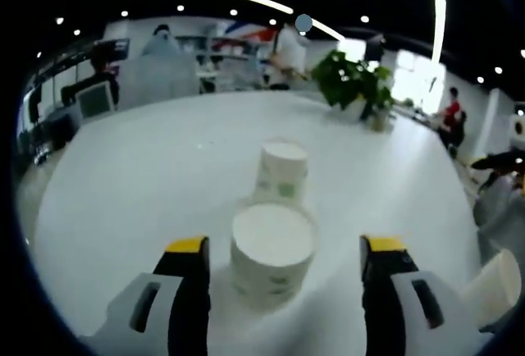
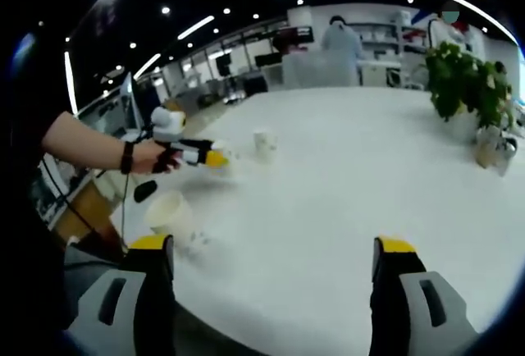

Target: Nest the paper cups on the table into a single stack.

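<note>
Both grippers gape — left gripper (image 1: 283, 262) straddles a cup (image 1: 271, 255), right gripper (image 2: 275, 253) near table edge (image 2: 246, 335).

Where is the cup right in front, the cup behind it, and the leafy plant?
near paper cup (image 1: 272, 245): left gripper view, on its open mouth.
far paper cup (image 1: 282, 171): left gripper view, on its side wall.
potted plant (image 1: 354, 81): left gripper view, on its leaves.
</note>
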`<action>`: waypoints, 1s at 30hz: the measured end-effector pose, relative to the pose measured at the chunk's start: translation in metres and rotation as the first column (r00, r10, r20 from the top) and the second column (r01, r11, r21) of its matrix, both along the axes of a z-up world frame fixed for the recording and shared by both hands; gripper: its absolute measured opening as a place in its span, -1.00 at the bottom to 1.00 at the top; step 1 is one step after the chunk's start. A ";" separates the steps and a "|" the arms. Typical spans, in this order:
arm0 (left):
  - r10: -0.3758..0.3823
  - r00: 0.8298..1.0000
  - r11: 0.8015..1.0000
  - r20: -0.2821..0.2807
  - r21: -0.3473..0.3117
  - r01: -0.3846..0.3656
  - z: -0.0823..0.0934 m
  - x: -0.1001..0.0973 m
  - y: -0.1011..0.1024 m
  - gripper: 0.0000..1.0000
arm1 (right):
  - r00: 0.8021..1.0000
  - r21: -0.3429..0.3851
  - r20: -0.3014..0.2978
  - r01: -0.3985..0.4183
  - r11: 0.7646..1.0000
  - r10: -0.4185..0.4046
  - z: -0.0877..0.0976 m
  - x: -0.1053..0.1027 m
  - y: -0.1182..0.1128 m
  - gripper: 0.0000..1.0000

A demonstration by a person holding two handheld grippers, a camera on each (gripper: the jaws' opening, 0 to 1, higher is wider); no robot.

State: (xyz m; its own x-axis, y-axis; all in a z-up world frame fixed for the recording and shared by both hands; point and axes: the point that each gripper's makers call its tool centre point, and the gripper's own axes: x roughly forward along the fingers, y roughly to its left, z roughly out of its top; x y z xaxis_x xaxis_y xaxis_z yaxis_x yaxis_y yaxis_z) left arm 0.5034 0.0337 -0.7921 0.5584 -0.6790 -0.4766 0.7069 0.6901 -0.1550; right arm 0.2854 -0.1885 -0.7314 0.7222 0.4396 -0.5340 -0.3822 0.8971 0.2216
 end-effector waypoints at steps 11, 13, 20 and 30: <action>-0.030 1.000 0.999 0.007 0.020 0.030 -0.002 0.005 -0.003 0.17 | 1.000 -0.003 -0.004 0.007 1.000 -0.007 0.000 0.003 0.000 0.99; -0.031 0.999 0.999 0.004 0.008 0.031 -0.002 0.006 -0.004 0.15 | 1.000 -0.002 -0.004 0.006 1.000 -0.006 0.001 0.003 0.000 0.99; -0.011 1.000 1.000 0.008 -0.007 0.011 0.002 0.012 -0.003 -0.03 | 1.000 0.000 -0.011 0.010 1.000 -0.010 -0.001 0.004 -0.001 0.99; -0.036 0.999 0.999 0.007 0.011 0.036 0.000 0.009 -0.003 -0.16 | 1.000 0.006 -0.008 -0.001 1.000 0.001 0.000 0.006 0.001 0.99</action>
